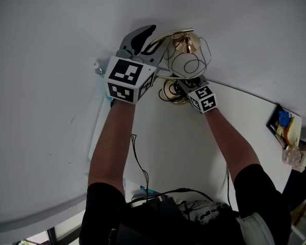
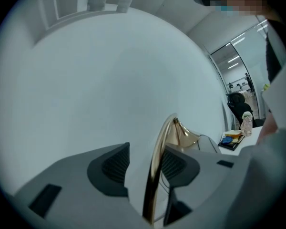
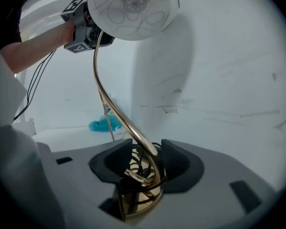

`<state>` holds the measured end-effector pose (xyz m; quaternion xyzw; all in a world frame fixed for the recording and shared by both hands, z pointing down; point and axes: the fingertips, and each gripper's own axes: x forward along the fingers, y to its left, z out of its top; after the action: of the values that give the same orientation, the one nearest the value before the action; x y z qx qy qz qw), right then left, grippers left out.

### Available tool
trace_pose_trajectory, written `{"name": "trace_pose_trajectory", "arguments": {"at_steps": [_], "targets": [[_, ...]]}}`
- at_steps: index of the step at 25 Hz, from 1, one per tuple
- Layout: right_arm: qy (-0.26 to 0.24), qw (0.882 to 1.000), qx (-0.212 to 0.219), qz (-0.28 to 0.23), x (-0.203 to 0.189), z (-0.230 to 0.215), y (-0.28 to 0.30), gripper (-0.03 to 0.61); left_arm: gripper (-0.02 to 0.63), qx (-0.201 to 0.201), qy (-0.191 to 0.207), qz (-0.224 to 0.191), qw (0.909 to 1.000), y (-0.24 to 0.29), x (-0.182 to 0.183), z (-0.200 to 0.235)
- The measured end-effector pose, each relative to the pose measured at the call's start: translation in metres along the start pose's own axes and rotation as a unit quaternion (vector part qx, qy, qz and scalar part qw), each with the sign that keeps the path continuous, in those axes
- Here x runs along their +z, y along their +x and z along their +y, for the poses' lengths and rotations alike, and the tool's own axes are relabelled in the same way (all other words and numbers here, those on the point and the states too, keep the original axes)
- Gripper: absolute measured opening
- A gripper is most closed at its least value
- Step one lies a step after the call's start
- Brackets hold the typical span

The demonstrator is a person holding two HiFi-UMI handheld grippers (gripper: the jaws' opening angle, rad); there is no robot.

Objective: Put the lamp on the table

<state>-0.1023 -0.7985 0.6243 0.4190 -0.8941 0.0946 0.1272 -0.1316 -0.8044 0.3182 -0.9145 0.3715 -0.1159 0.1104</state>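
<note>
Head view shows the lamp (image 1: 186, 60) standing up tall near the far edge of the worktop (image 1: 168, 152), close to the wall (image 1: 51, 45). Its long gold stem (image 2: 154, 185) rises from the round base (image 3: 142, 197) and bends over at the top. The left gripper (image 1: 149, 41) is up high, around the stem just under the shade (image 3: 131, 6). The right gripper (image 1: 179, 86) is down low at the base, so it is the one nearer the worktop. Left gripper view shows its jaws apart with the stem between them. The stem is right beside one pad, maybe touching it, and there is a clear gap to the other pad, so nothing is squeezed. Right gripper view shows its jaws wide apart too, with the base and the bottom of the stem between them but not pinched. The lamp looks like it is already resting on the worktop by itself. I think each gripper now has to slide straight back, away from the stem. The top one must be careful, because a small push on that near pad could tip the tall lamp.
</note>
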Motion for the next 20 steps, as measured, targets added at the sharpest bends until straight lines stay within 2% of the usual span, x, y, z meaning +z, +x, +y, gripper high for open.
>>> {"name": "trace_pose_trajectory", "arguments": {"at_steps": [4,9,14,20], "targets": [[0.004,1.000,-0.006,0.005,-0.004,-0.004,-0.010,0.187,0.213,0.018,0.010,0.004,0.9998,-0.010,0.005,0.000],[0.004,1.000,-0.012,0.007,-0.006,-0.001,-0.028,0.187,0.225,0.050,0.011,0.001,0.9987,-0.033,0.012,0.001],[-0.007,1.000,-0.018,0.008,-0.002,0.005,-0.052,0.187,0.225,0.057,-0.010,-0.001,0.9983,-0.057,0.013,-0.012],[-0.010,1.000,-0.022,-0.014,0.022,0.022,-0.096,0.187,0.224,0.061,-0.037,0.000,0.9974,-0.097,0.011,-0.046]]}}
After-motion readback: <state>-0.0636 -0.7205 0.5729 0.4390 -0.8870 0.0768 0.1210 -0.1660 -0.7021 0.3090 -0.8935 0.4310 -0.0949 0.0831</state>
